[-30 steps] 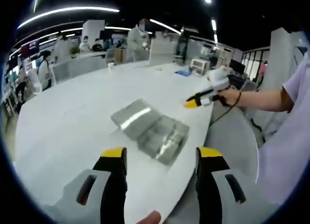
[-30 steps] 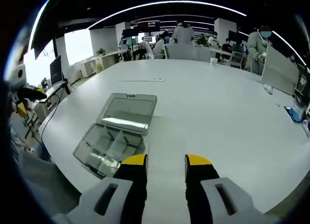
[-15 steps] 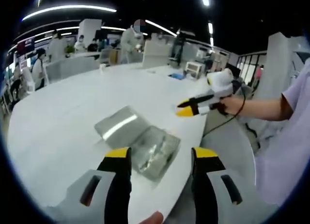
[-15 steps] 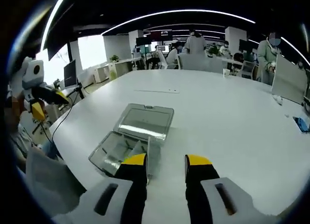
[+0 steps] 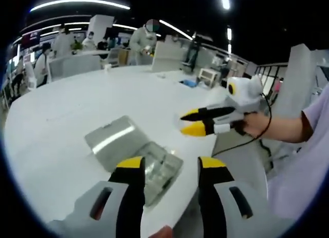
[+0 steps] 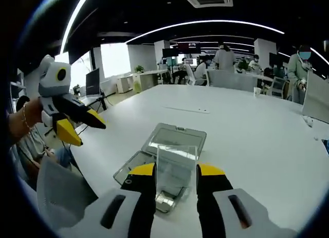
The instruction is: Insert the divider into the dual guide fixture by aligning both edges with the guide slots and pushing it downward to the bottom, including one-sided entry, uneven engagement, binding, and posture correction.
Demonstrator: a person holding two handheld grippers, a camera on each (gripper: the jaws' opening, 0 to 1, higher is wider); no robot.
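divider (image 6: 175,168) | upright between right gripper (image 6: 175,170) jaws, clamped | left gripper (image 5: 167,163) jaws parted, empty

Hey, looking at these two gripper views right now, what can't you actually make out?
- Guide slots inside the clear box: right gripper view, hidden behind the clear divider held in the right gripper.
- Near end of the box: left gripper view, covered by the left gripper.
- Divider's grip in the right gripper: left gripper view, too small and transparent to see.
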